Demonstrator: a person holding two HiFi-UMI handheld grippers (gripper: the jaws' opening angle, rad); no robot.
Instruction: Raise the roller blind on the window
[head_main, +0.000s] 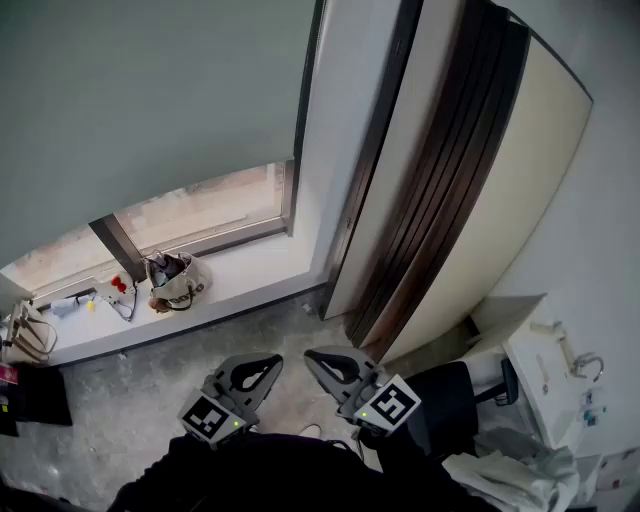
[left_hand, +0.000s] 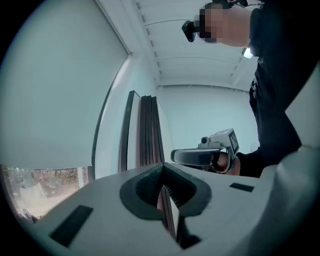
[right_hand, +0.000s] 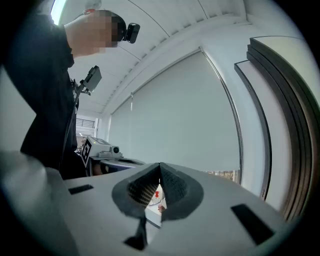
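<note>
Pale grey-green fabric fills nearly everything ahead of you: the roller blind hangs forward of and above both tools. It is drawn most of the way down, leaving only a strip of bare glass between its bottom hem and the window sill. Your left hand-held gripper and your right hand-held gripper sit low and close to your body, side by side and just apart, both aimed at the window. Each has its jaws pressed fully together with nothing between them. The blind is well apart from both and neither touches it. Its hem runs crosswise to the line of the jaws, left to right, while the travel you need is straight up, so the coming move looks like a reach forward and upward. The left one faces the middle of the fabric and seems the nearer to the hem. The right one points closer to the window's right-hand post, with the dark stacked panels just to its right. If a chain or cord works the roller, none of the views shows it clearly, so you cannot yet tell which side it hangs on. A small bag stands on the sill ahead and to the left of the left tool, below the hem.
</note>
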